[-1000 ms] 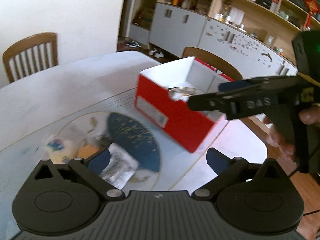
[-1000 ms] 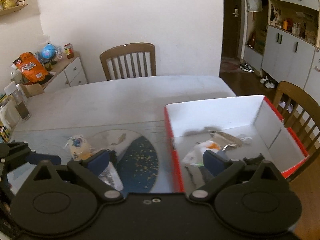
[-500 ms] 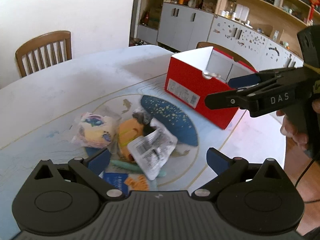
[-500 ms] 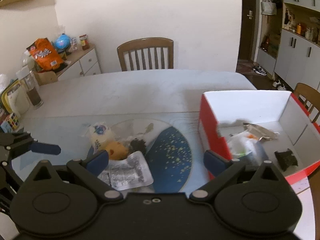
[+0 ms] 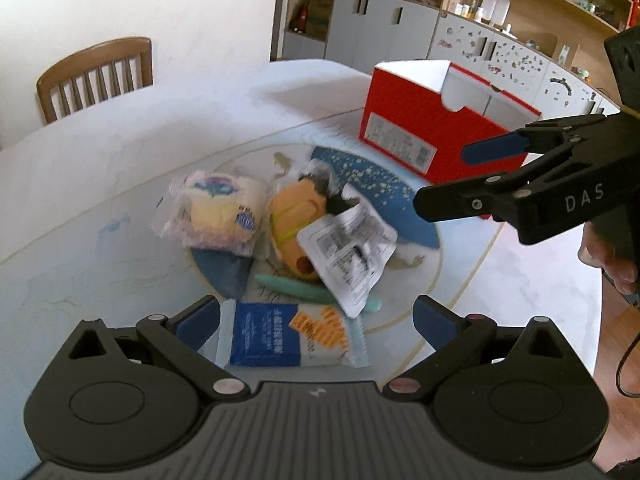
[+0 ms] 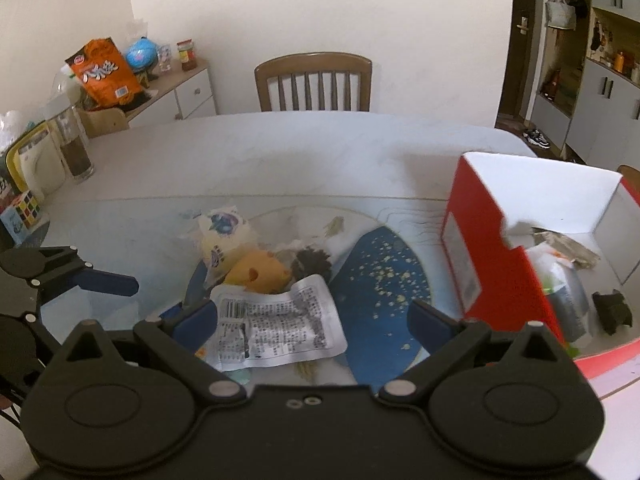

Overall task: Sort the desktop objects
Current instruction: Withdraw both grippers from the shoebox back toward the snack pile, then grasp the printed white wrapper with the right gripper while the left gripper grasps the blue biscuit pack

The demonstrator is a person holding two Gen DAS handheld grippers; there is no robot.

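- Grippers are both standing spread wide and gripping nothing: the left gripper is hovering over the near end of the item pile, and the right gripper is hovering over the silver sachet.
- In the left wrist view, the right gripper is reaching in from the right, with a hand wrapping its handle.
- In the right wrist view, the left gripper is showing at the left edge.
- Loose items are lying clustered on the round blue-patterned mat of the table: a clear-wrapped bun packet, an orange toy just beside it, the silver sachet overlapping the toy, a teal stick-shaped item partly under the sachet, and a blue-and-white snack packet nearest the left gripper.
- Red shoebox is sitting open to the right of the pile, apart from it, holding crumpled wrappers and a small black object.
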